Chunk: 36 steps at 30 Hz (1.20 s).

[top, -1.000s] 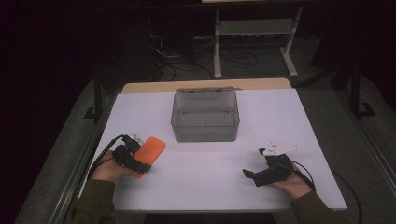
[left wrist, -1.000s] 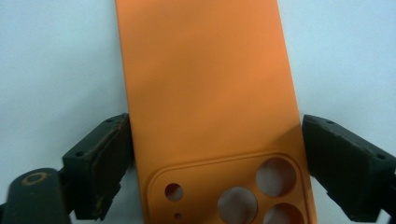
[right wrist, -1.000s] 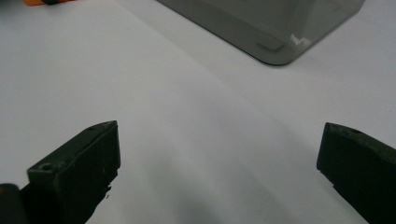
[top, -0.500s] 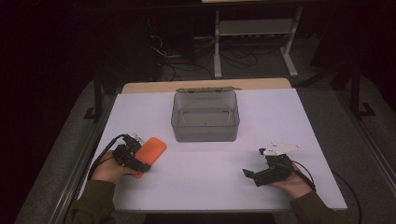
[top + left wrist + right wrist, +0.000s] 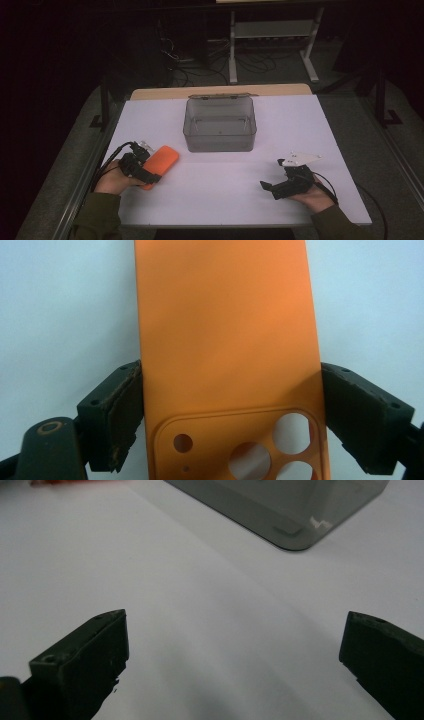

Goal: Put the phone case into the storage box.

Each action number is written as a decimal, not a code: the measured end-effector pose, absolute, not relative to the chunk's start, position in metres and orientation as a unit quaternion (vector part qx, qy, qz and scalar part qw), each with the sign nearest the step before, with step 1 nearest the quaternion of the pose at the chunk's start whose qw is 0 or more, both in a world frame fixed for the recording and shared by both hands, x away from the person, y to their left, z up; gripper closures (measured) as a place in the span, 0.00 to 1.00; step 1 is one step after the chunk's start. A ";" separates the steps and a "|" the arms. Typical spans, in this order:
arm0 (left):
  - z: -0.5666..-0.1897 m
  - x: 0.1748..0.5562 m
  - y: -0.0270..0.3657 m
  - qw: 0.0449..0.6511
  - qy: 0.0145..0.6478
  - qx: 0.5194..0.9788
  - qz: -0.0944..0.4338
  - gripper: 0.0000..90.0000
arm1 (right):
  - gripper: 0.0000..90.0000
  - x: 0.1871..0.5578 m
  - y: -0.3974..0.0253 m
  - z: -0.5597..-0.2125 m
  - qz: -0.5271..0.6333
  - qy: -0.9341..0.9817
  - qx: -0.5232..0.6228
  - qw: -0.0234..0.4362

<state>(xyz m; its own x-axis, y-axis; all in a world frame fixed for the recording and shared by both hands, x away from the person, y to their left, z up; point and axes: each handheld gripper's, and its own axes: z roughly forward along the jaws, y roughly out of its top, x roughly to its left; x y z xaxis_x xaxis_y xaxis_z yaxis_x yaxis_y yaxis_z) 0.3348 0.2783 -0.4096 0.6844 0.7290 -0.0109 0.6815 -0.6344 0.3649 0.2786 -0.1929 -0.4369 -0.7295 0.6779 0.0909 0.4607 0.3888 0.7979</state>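
Left gripper (image 5: pixel 230 405) unmoved, fingers clamping the orange case (image 5: pixel 227 340); right gripper (image 5: pixel 235 655) fingers wide; lift pending.

Case: we found the phone case (image 5: pixel 159 164) lying on the counter (image 5: pixel 220 200), left-front of the bin (image 5: pixel 220 125).
Bin: we saw it at the counter's middle rear.

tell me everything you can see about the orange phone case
The orange phone case is a plain, matte, rubbery-looking shell with rounded corners. Near one end it has a raised camera frame with three large round cutouts and smaller holes. It lies on the white table, near its left edge, left of the clear box. The left hand-held gripper has a jaw on each long side of it.
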 end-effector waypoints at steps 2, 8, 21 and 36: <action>-0.408 0.334 0.277 0.175 0.388 0.902 0.068 0.16 | 0.00 0.278 -0.193 -0.437 0.432 0.823 0.346 0.126; -0.404 0.331 0.271 0.182 0.376 0.906 0.065 0.16 | 0.00 0.278 -0.193 -0.437 0.432 0.823 0.347 0.126; -0.399 0.327 0.255 0.196 0.350 0.914 0.054 0.16 | 0.00 0.278 -0.193 -0.436 0.433 0.822 0.347 0.128; -0.394 0.322 0.235 0.221 0.317 0.921 0.036 0.16 | 0.00 0.277 -0.192 -0.436 0.432 0.823 0.345 0.130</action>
<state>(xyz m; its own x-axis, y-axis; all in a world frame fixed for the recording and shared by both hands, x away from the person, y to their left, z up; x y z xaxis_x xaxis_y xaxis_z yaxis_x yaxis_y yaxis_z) 0.3220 0.2351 -0.3936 0.7960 0.6009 -0.0732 0.5687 -0.7009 0.4306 0.2773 -0.1924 -0.4364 -0.7279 0.6805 0.0840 0.4559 0.3888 0.8006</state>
